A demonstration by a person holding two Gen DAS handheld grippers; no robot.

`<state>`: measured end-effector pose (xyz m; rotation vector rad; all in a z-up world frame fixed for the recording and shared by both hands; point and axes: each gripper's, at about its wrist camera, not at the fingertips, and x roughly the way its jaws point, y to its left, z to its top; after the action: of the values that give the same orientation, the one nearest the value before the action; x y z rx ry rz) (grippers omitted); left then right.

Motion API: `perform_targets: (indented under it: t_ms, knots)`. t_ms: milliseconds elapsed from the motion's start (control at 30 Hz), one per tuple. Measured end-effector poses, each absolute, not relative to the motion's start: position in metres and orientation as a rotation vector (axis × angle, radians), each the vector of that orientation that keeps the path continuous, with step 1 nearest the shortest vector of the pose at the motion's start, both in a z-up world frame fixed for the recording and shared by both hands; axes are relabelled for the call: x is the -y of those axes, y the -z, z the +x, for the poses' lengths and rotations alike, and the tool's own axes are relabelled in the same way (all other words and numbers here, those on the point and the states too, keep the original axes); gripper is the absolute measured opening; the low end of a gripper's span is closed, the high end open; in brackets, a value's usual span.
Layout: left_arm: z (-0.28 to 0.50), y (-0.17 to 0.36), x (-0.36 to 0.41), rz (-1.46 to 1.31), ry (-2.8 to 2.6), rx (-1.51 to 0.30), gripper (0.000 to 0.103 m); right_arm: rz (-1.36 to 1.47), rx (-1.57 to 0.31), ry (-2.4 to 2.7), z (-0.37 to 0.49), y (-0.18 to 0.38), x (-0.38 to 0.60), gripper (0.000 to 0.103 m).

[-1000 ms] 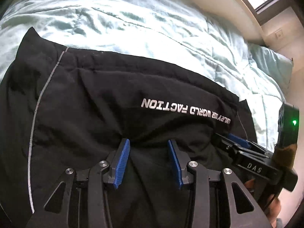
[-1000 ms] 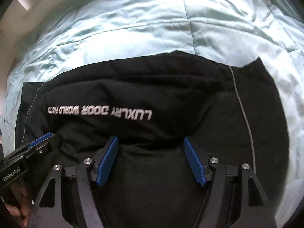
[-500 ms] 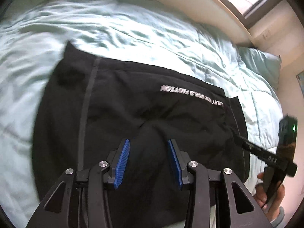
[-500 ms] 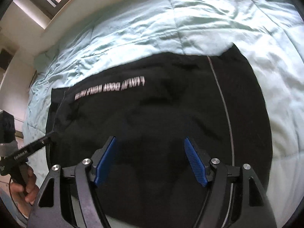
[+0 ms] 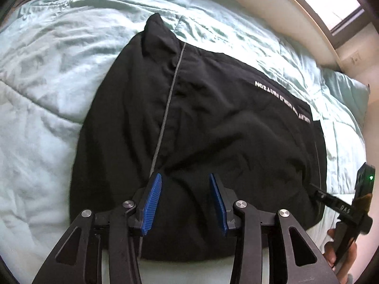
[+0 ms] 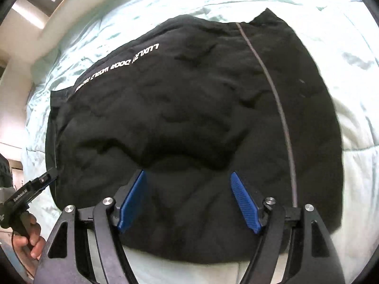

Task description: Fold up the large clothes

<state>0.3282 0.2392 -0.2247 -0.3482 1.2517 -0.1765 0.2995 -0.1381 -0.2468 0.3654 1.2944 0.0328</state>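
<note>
The black garment (image 5: 225, 142) is matt, softly creased cloth with a thin grey piping line and white printed lettering. The pale mint quilt (image 5: 47, 71) beneath looks smooth, slightly sheeny and wrinkled. Ribbed blue pads line the matt black fingers (image 6: 244, 203), which carry shiny metal pins.

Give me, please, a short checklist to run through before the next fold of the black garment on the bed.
1. Left gripper empty, jaws apart, nothing between them: ok.
2. Right gripper empty, jaws wide apart: ok.
3. Black garment lies wholly on the light green quilt, no edge hanging off: ok.
4. Garment smooth enough for a neat fold: not ok, creases run across its middle.
5. Near hem free to grasp, with quilt showing below it in both wrist views: ok.
6. Layers underneath lined up: cannot tell, they are hidden.
</note>
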Motion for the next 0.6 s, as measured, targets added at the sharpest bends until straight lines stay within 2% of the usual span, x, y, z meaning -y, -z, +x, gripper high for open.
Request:
perform_targets:
  t_ms: [333, 600]
  knots:
    - [0.263, 0.225, -0.258, -0.289, 0.164, -1.309, 0.044, 0.307, -1.293, 0.001, 0.228, 0.236, 0.152, 0.077]
    - [0.265, 0.211, -0.289, -0.317, 0.090, -1.271, 0.044, 0.357, -1.208, 0.095, 0.217, 0.211, 0.201, 0.077]
